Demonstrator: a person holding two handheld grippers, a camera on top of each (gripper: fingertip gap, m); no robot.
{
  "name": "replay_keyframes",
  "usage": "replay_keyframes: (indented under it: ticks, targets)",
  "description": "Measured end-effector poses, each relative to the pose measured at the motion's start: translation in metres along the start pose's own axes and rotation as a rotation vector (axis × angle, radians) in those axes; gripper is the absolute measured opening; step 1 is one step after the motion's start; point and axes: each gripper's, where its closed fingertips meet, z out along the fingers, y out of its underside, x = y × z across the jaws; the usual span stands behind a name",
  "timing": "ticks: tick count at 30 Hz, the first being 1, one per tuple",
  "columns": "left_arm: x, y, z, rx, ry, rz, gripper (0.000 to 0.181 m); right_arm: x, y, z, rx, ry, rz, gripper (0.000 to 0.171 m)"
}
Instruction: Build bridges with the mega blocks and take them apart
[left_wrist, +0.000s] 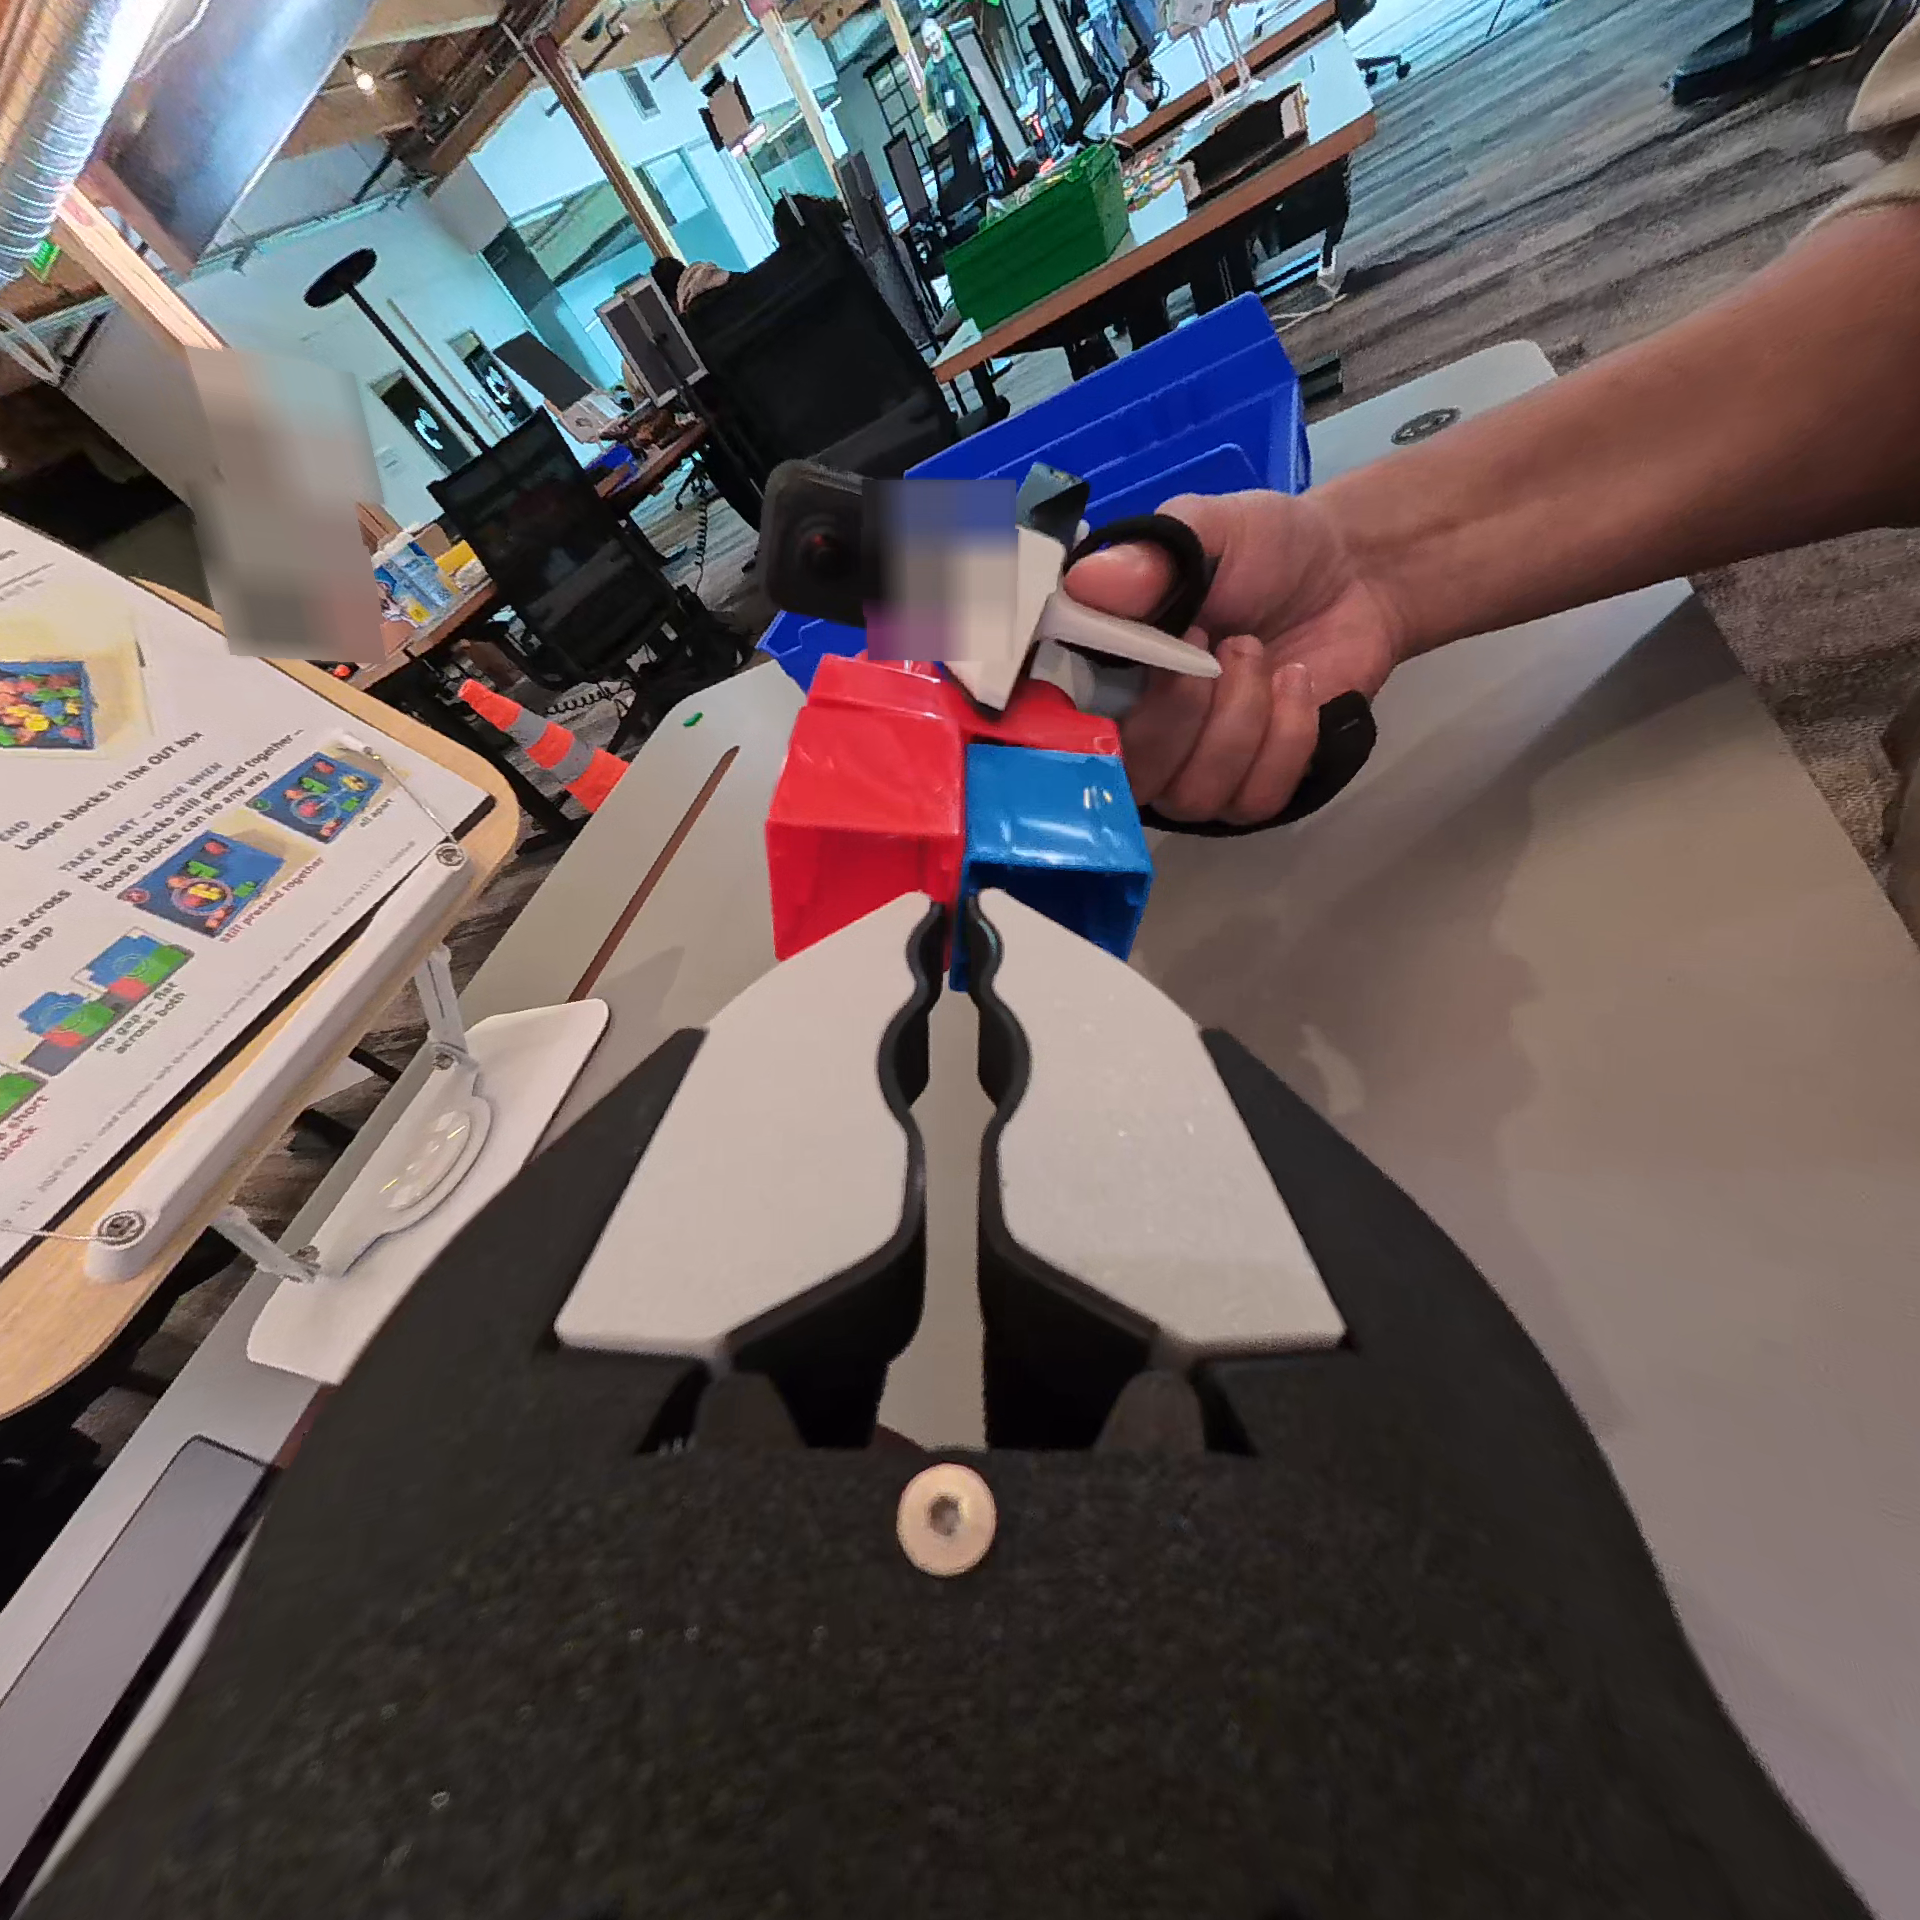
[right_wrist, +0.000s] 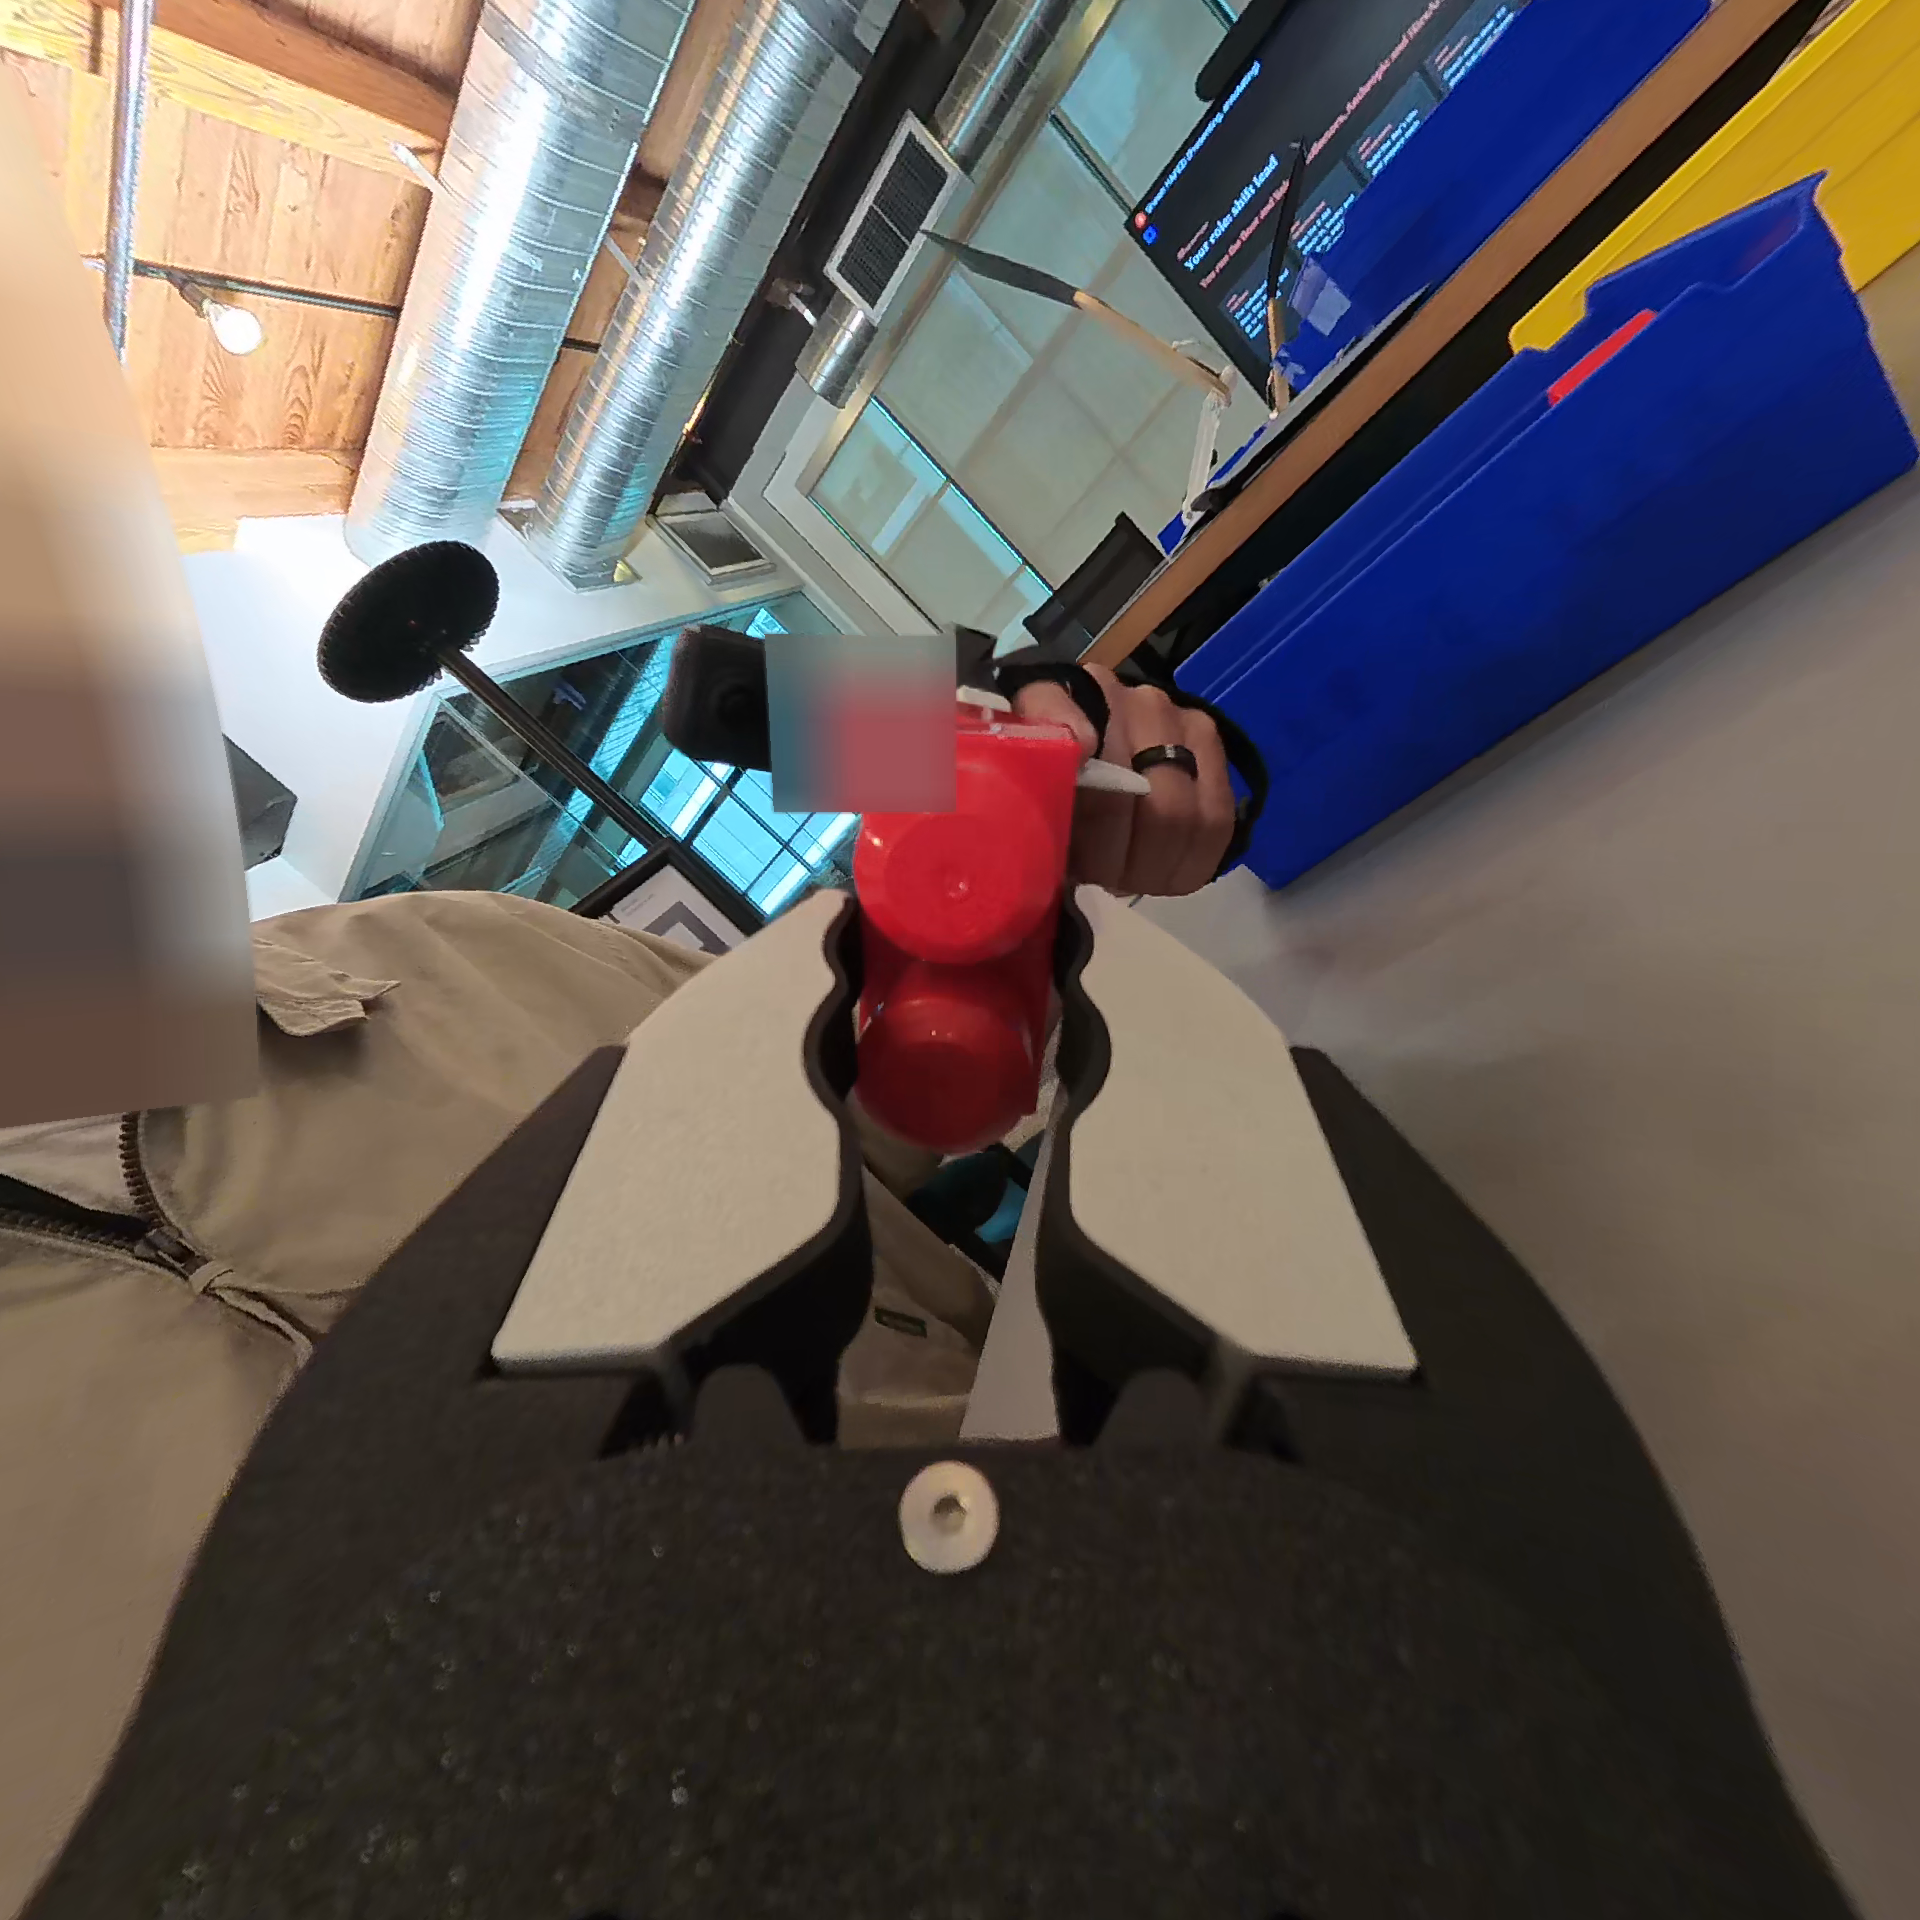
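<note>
an open workshop with exposed ducting, desks and chairs lies behind a pale grey table, and everything here is placed against the small block assembly held above that table. in the left wrist view the assembly is a red block and a blue block side by side, hollow undersides toward the camera, with another red block joined across their far side, so a bridge reads as built or partly intact. the left gripper has its fingers drawn nearly together right at the seam between the red and blue blocks; it seems to be nipping a wall there, though the contact itself is hidden by the fingertips. the right gripper, seen at the far side of the assembly from the left camera and close up in its own view, pinches the studded red block between its fingers, two round studs facing the lens. beyond the assembly sits a blue bin, and to the left of it an instruction sheet on a stand. judging by both tools gripping opposite ends of a joined piece lifted off the table, this looks like the take-apart stage: the top block is probably about to be pulled from the pair. no loose blocks show on the table, so separation appears barely begun, and all three blocks are still to be split.
</note>
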Motion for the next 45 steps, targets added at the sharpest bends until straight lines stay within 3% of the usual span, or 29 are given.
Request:
replay_keyframes:
  ticks: [22, 27, 30, 32, 34, 38, 40, 45]
  targets:
    - [0.009, 0.010, 0.011, 0.010, 0.054, -0.001, 0.002, 0.008, 0.012, -0.008, -0.038, 0.026, 0.056, 0.035]
    - [0.002, 0.009, 0.014, -0.005, 0.006, -0.003, 0.004, 0.006, 0.005, -0.011, -0.026, 0.095, -0.032, 0.035]
    - [-0.004, 0.008, 0.009, 0.001, -0.079, 0.018, 0.014, 0.003, -0.006, -0.019, -0.025, 0.196, -0.131, 0.035]
    - [-0.010, 0.007, 0.003, 0.031, -0.125, -0.078, 0.027, 0.005, -0.020, -0.029, 0.014, 0.304, -0.183, 0.035]
    - [-0.027, 0.015, -0.001, 0.039, -0.246, -0.207, 0.028, 0.013, -0.028, -0.041, 0.029, 0.468, -0.271, 0.035]
    - [-0.062, 0.066, -0.011, -0.113, -0.567, -0.523, 0.051, 0.036, -0.034, -0.068, 0.065, 0.861, -0.487, 0.035]
    - [-0.068, 0.088, -0.020, -0.147, -0.706, -0.692, 0.071, 0.048, -0.028, -0.084, 0.078, 1.051, -0.553, 0.035]
    - [-0.068, 0.114, -0.036, -0.258, -0.907, -0.715, 0.094, 0.060, -0.009, -0.111, 0.126, 1.357, -0.621, 0.035]
